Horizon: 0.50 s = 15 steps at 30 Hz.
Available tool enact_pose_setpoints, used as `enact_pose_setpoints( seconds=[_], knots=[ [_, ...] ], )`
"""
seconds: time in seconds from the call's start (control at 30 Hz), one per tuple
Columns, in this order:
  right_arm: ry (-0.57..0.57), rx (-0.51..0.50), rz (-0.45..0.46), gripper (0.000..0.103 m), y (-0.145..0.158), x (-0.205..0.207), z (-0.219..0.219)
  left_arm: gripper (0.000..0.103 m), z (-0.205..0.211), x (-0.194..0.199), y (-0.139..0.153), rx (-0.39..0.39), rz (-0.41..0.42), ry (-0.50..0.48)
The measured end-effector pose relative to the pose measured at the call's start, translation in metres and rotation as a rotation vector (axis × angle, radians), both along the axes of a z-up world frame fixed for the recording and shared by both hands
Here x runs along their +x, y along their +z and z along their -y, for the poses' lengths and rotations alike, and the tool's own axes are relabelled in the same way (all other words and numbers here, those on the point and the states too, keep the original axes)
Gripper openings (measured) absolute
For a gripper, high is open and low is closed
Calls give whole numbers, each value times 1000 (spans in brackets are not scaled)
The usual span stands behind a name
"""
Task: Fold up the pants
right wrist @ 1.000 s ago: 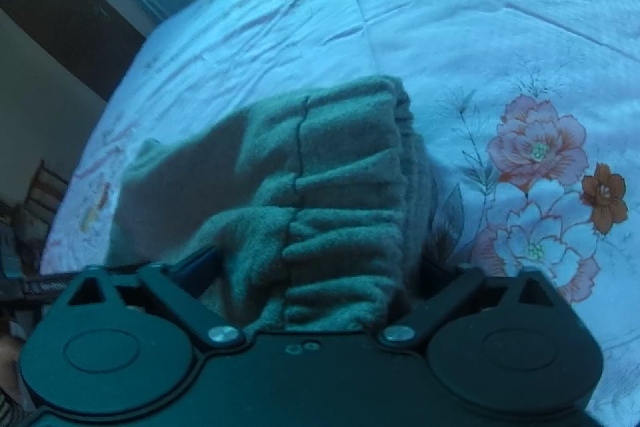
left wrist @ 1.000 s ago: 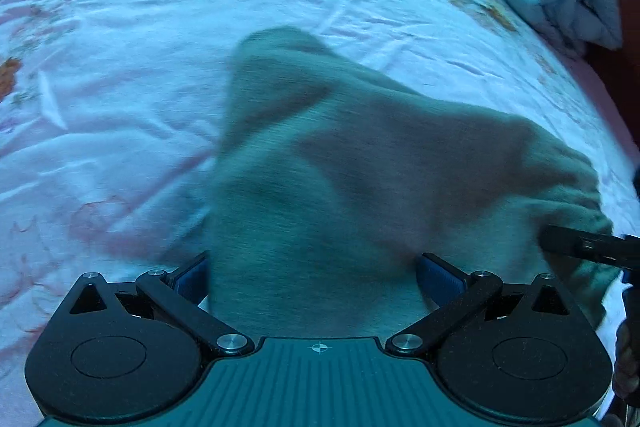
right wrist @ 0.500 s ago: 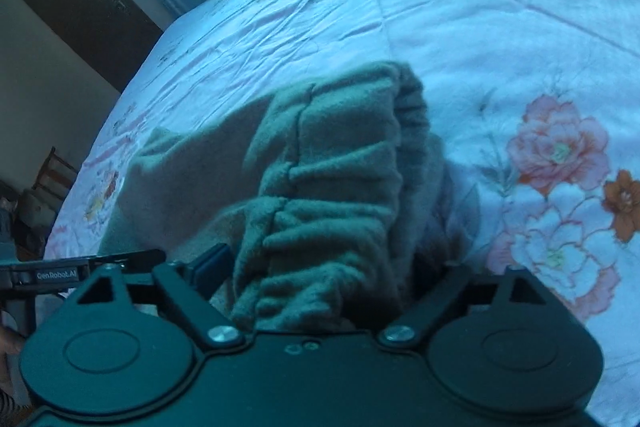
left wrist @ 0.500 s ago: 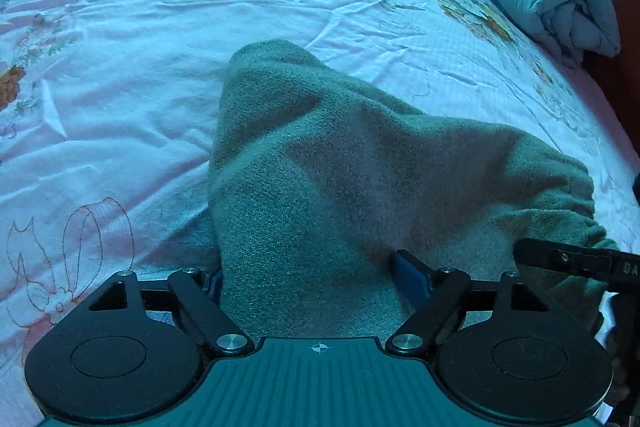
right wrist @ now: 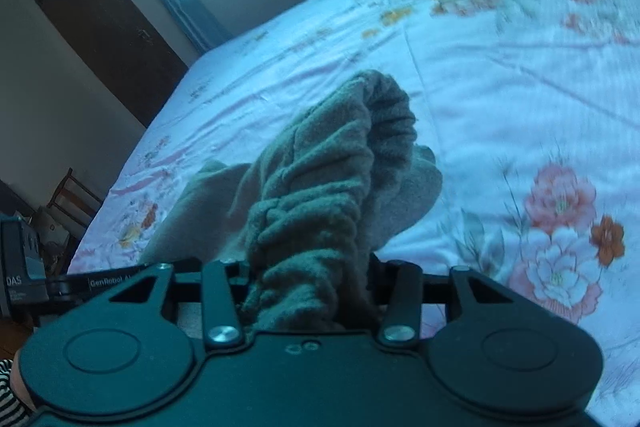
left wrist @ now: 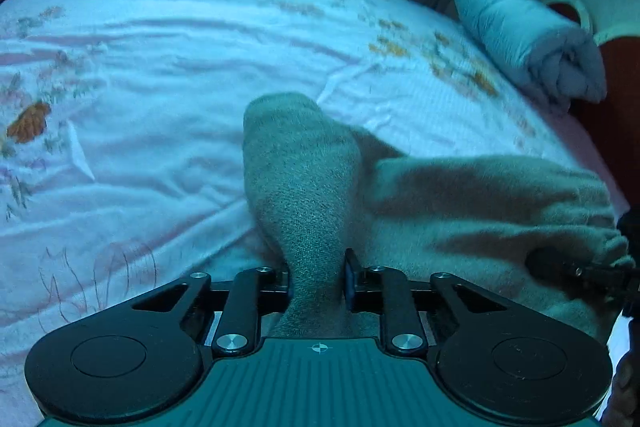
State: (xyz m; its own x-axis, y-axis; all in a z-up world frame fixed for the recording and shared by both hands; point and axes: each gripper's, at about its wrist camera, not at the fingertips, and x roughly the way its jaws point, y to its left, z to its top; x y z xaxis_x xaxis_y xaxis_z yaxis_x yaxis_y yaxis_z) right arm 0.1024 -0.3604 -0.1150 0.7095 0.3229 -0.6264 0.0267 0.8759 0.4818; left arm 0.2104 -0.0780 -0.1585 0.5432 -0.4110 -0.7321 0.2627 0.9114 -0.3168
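Where both grippers stood wide a moment ago, left gripper (left wrist: pixel 317 277) and right gripper (right wrist: pixel 310 281) fingers now pinch the pants (left wrist: pixel 304 163).

Grey-green fleece pants (left wrist: pixel 312 195), plain, no print, sprawl over a pale pink bedsheet (left wrist: pixel 160 75) dotted with pink, white and orange flowers (right wrist: pixel 560 235). At the bed's far corner sits a light blue rolled blanket (left wrist: pixel 524 35). Both grippers are black.

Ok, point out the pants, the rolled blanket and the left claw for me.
pants (left wrist: pixel 304 163): left wrist view, on the bunched fold above the claw.
blanket (left wrist: pixel 520 35): left wrist view, on the roll's side.
left claw (left wrist: pixel 316 277): left wrist view, between its fingertips, shut on the pants.
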Motion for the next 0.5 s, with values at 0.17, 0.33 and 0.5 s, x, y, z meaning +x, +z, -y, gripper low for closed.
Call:
enact_pose_setpoints(
  seconds=[0.17,0.33,0.5],
  knots=[
    [-7,-6,66,36,24,12,-2,21,-5,19,27,-31,56,26],
    [-5,3,113,36,43,58,-6,21,-9,67,52,-10,106,49],
    [-8,24,96,36,31,124,-8,21,-4,126,40,65,106,69]
  ],
)
